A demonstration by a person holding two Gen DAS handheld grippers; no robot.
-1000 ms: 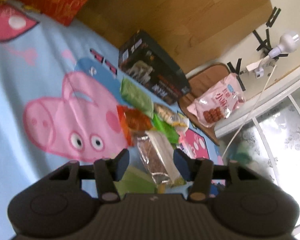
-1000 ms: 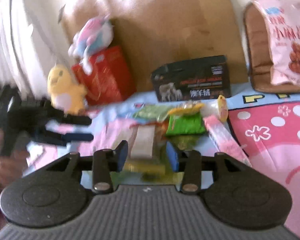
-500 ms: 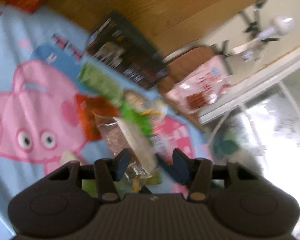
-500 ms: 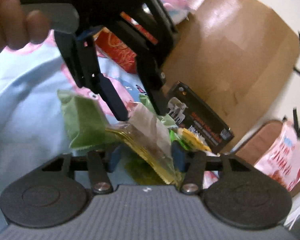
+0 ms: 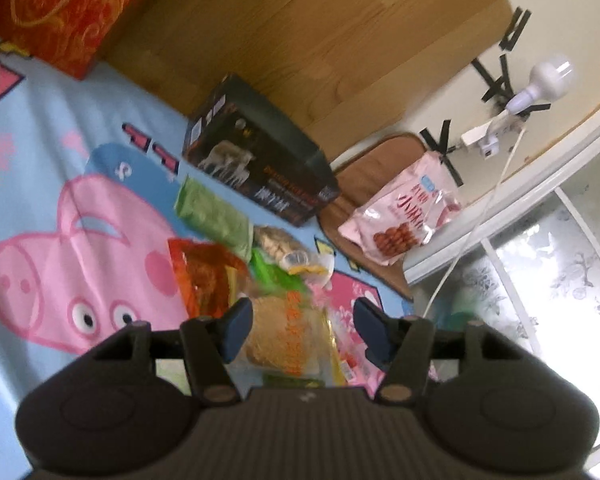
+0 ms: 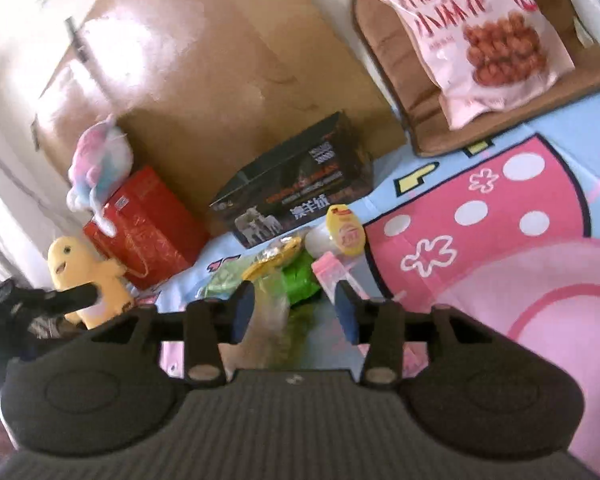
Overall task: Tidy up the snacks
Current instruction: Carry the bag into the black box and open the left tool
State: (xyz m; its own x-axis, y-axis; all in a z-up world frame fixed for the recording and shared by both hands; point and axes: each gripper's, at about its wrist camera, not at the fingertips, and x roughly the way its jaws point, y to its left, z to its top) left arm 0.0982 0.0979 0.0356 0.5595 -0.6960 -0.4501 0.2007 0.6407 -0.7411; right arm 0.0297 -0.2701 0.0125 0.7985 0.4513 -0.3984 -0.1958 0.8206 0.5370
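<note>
While both my grippers stand spread, snacks lie before them.
Only my right gripper (image 6: 296,310) sees the yellow plush toy (image 6: 86,280); my left gripper (image 5: 302,330) sees the lamp (image 5: 540,84).

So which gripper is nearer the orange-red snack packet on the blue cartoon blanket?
Left. The left gripper hangs open with the orange-red snack packet just beyond its left finger. The right gripper, also open, shows no such packet in its view.

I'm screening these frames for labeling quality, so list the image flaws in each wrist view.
Left wrist view: the window is blown out white, and the snack pile is smeared by blur. Right wrist view: strong glare washes out the wooden board, and the packet between the right gripper fingers is out of focus. Both views bend straight edges, fisheye style.
</note>
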